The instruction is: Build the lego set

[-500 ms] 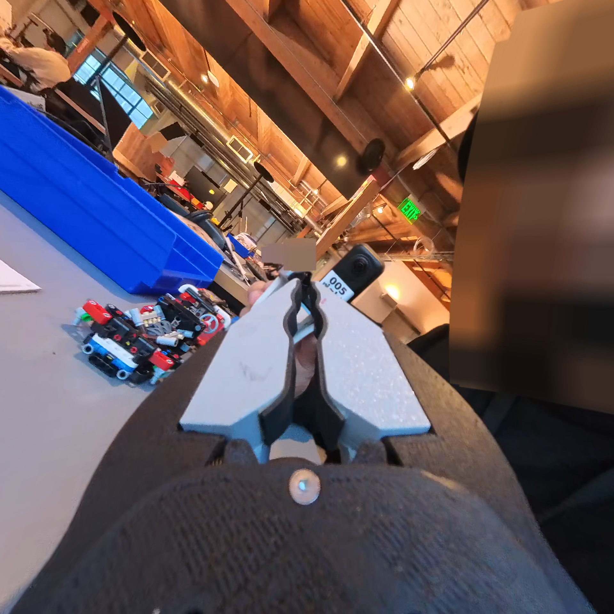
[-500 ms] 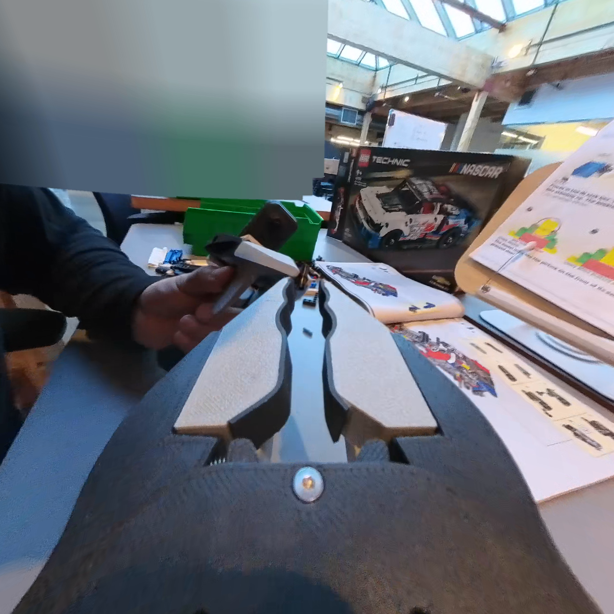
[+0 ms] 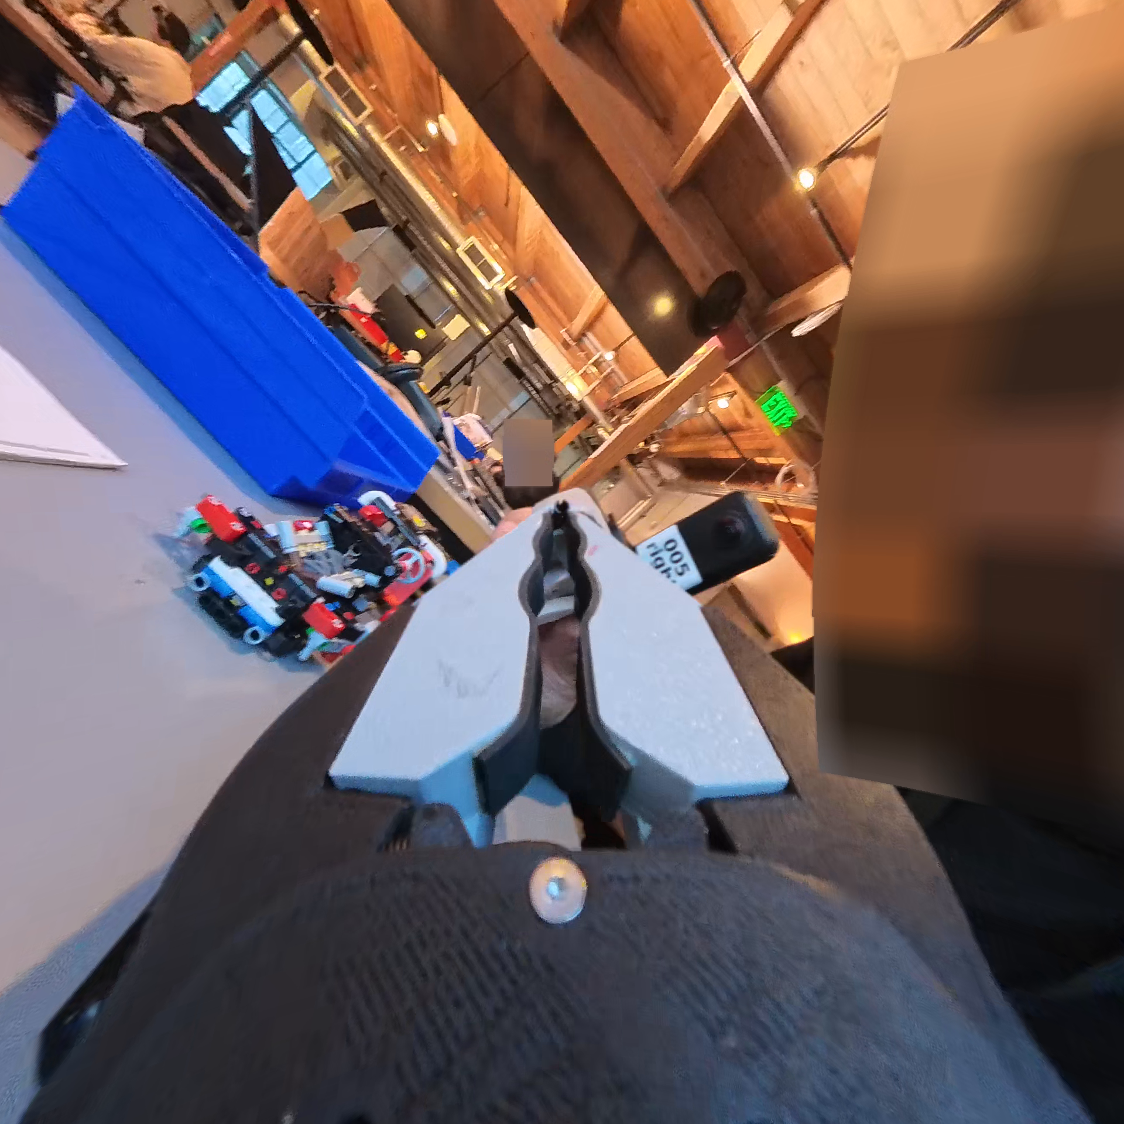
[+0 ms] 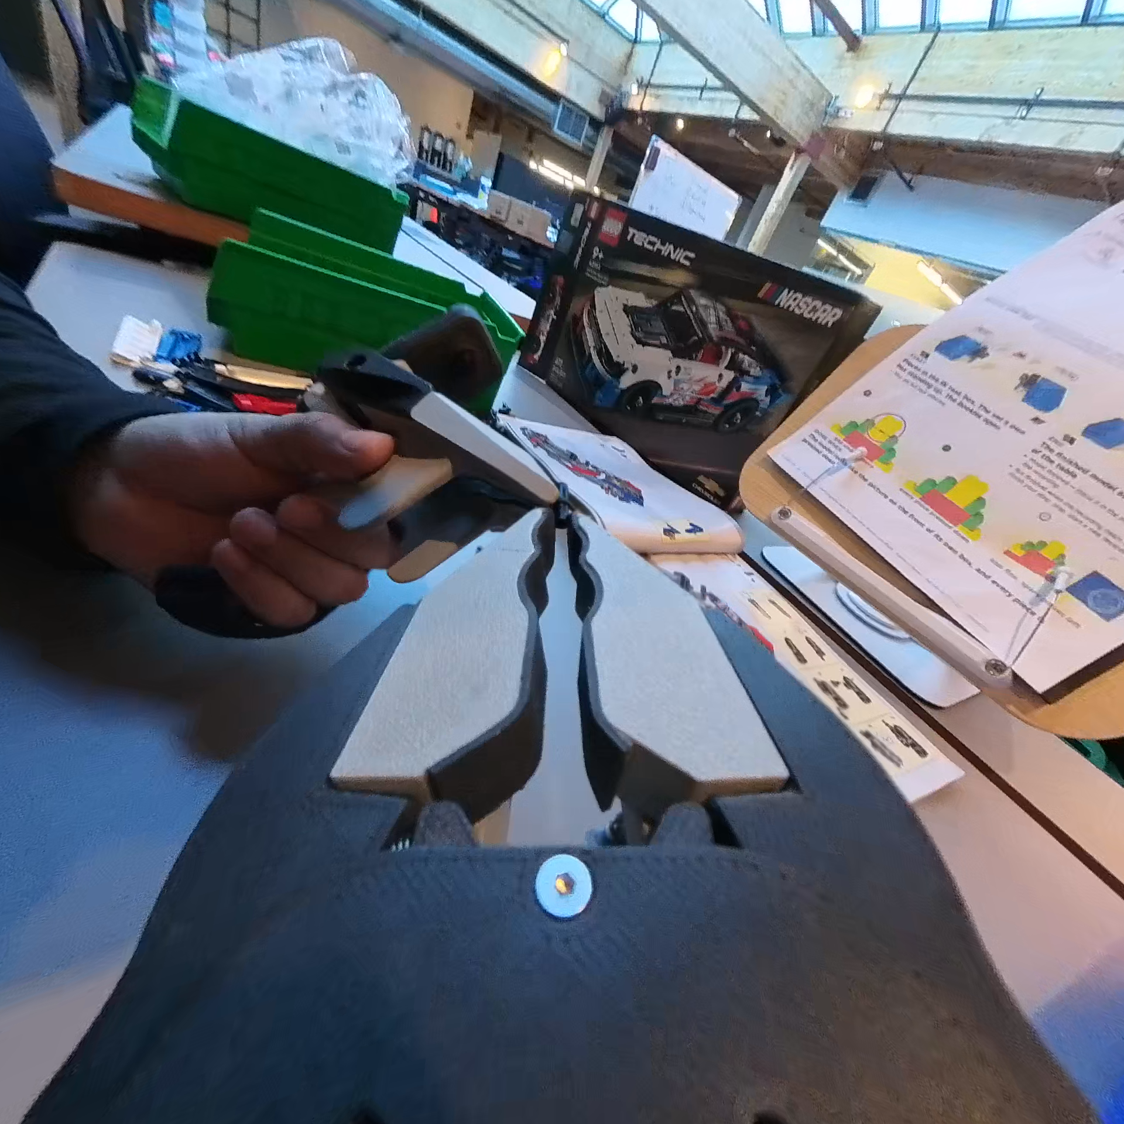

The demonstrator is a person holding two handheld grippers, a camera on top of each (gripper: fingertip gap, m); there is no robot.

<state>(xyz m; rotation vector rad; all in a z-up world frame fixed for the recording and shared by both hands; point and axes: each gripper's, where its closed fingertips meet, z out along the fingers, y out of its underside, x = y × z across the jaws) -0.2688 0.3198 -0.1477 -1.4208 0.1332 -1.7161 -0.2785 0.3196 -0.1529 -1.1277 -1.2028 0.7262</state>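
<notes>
Both grippers have closed in tip to tip at frame centre, the left gripper [image 3: 561,517] and right gripper [image 4: 563,522] each clenched on a tiny black pin [image 4: 561,497], seemingly handing it over, while the half-built model [image 3: 304,578] lies mid-left.

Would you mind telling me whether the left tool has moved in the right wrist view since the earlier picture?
Yes: the left tool has moved rightward, toward the lego box.
</notes>
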